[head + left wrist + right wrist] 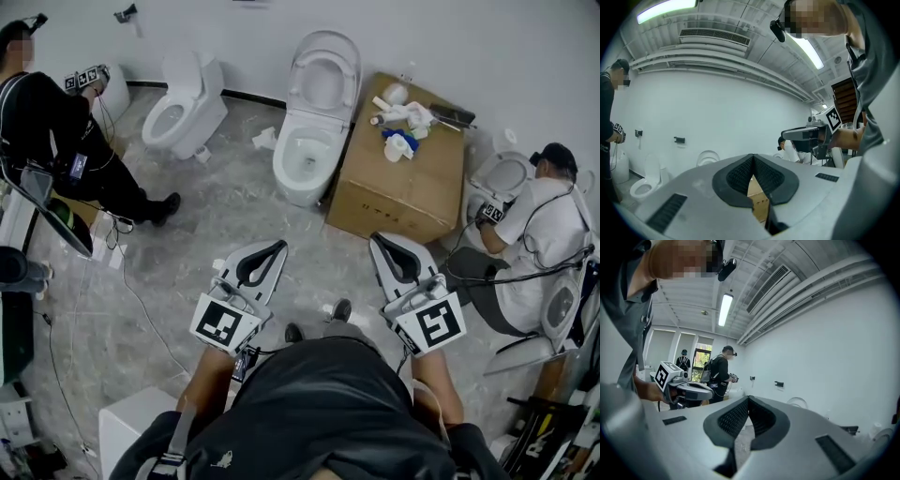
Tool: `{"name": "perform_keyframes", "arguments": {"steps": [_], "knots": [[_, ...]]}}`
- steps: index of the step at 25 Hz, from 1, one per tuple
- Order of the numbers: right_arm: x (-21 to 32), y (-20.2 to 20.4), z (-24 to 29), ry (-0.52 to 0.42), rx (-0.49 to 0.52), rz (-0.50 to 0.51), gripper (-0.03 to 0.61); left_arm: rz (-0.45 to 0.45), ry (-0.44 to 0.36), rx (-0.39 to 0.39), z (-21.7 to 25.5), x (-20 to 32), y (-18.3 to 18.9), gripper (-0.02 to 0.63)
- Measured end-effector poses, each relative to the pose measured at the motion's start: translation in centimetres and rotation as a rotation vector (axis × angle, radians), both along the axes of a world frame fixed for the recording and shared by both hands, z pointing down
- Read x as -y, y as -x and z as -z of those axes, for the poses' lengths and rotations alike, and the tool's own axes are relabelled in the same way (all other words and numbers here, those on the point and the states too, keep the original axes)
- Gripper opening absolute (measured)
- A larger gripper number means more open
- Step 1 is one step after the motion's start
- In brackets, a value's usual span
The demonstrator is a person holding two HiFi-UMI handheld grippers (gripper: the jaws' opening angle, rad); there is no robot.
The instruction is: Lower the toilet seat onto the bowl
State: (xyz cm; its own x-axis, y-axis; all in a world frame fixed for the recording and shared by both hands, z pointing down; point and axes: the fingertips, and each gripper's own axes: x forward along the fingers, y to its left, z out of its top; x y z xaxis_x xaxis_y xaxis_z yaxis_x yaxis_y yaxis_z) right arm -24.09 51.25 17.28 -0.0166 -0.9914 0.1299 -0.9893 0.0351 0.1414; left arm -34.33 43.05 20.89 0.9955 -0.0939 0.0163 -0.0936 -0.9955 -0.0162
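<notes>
**Item:** toilet seat [324, 67]. Upper centre of the frame, raised upright over the back of the bowl [302, 159]; not yet lowered.

**Axis:** the toilet runs top to bottom of the frame, its front rim leaning toward the lower left. A cardboard box [403, 173] stands just beside it on the right.

**Left hand-held gripper** [272, 251]: lower centre, jaws closed on nothing. The toilet lies almost straight ahead, well apart. Judged the nearer one.

**Right hand-held gripper** [384, 244]: right of lower centre, jaws closed on nothing. The toilet lies ahead and to the left; the box faces it.

**Coming move, judged:** a forward reach to the seat's top edge.
</notes>
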Motion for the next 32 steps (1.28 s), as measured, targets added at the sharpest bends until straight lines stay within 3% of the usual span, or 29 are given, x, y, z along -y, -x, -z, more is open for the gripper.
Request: {"name": "perform_keyframes", "arguments": {"steps": [6,16,24,32], "knots": [[1.2,-5.2,-0.6,-0.014,0.038,0.041,0.008,0.038,-0.016,0.058,0.0,0.6,-4.6,0.005],[2.5,-14.2,-1.0,-0.033,0.063,0.12,0.008,0.114,-0.04,0.071,0.3,1.0,-13.0,0.005],[5.5,-16.8,-1.9,-0.009,0.09,0.105,0.008,0.102,-0.002,0.086,0.0,3.8,-15.7,0.005],[11.3,-17.3,-0.8,-0.009,0.059,0.022,0.008,0.011,-0.017,0.037,0.8,10.7,-17.3,0.005]]}}
